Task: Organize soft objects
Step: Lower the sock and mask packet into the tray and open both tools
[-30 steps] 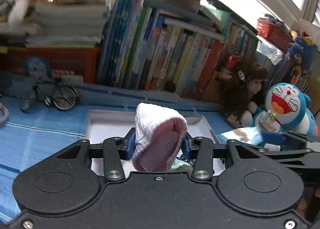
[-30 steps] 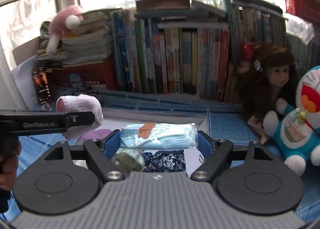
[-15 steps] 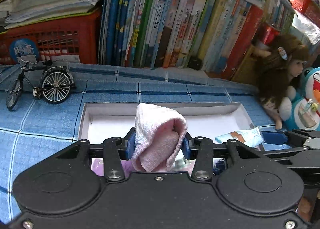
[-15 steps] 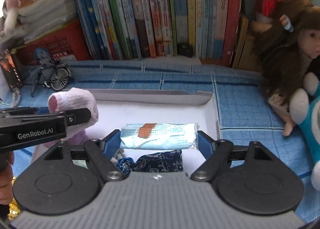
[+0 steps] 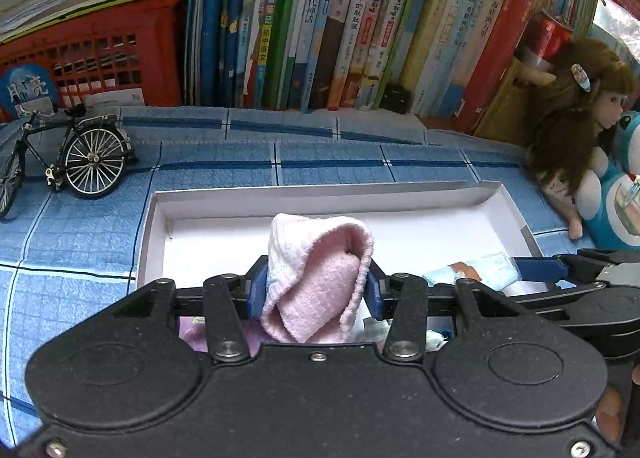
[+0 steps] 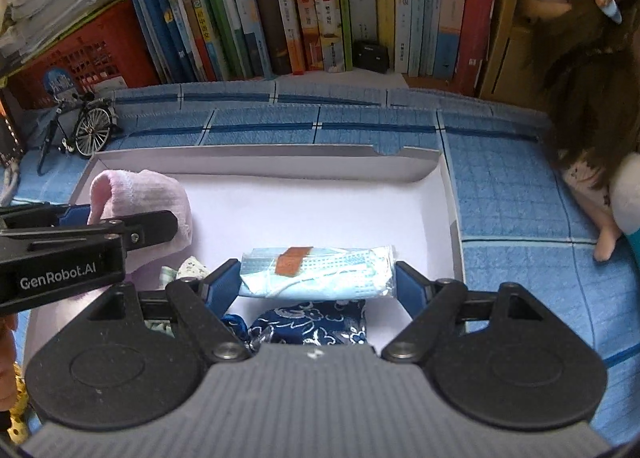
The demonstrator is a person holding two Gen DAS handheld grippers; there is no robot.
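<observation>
My left gripper (image 5: 314, 290) is shut on a folded pink towel (image 5: 316, 274) and holds it over the left part of a shallow white box (image 5: 320, 195). The towel also shows in the right wrist view (image 6: 140, 197). My right gripper (image 6: 318, 284) is shut on a pack of light blue face masks (image 6: 316, 272) over the box's (image 6: 264, 155) near right part; the pack also shows in the left wrist view (image 5: 472, 274). A dark blue patterned cloth (image 6: 312, 324) and a small floral cloth (image 6: 192, 268) lie in the box below the grippers.
A row of upright books (image 5: 360, 25) lines the back. A red crate (image 5: 92, 53) and a model bicycle (image 5: 68, 157) stand at the left. A brown-haired doll (image 5: 576, 121) and a blue plush (image 5: 616, 201) sit at the right on the blue checked cloth (image 5: 320, 161).
Both grippers have tilted down and moved lower over the white box, each still holding its item. The box floor now fills more of both views.
</observation>
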